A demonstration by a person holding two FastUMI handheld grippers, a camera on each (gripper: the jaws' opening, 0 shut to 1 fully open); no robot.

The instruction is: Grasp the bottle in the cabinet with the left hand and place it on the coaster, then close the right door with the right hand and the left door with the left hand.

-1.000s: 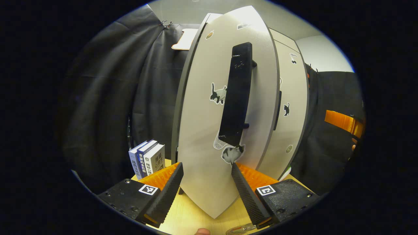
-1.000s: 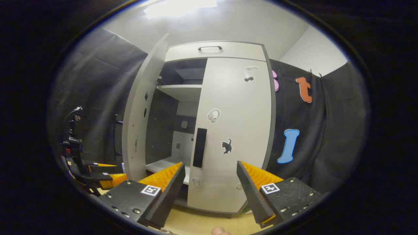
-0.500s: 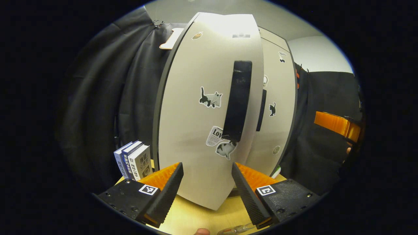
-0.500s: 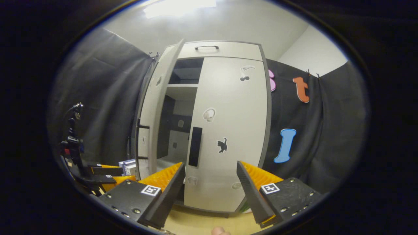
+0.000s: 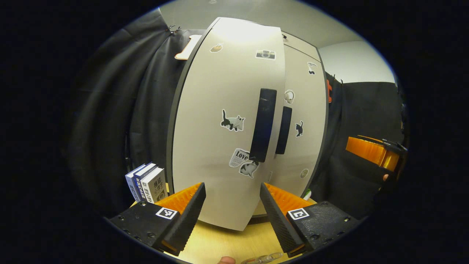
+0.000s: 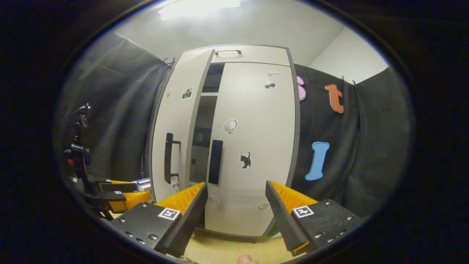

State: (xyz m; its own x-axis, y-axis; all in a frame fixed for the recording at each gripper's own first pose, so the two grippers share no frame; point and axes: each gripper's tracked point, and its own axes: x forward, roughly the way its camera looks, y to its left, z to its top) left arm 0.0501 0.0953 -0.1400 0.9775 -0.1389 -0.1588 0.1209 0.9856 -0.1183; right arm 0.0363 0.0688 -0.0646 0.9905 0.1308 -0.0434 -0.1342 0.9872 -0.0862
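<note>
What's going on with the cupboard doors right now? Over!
Left gripper open, at left door. Right gripper open, holding nothing. Right door shut; left door ajar, narrow gap. Nothing blocking it.

A recording booth dressed up as a home corner: black cloth hangs as walls around a pale cabinet with cat stickers, standing on a wooden worktop beside a few books.

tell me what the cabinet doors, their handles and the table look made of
Cabinet doors: probably laminated board, matte pale grey with darker edge banding. Handles: matte black, likely plastic or coated metal; can't tell which. Table: light wood-look top, perhaps veneer or laminate, faint grain.
</note>
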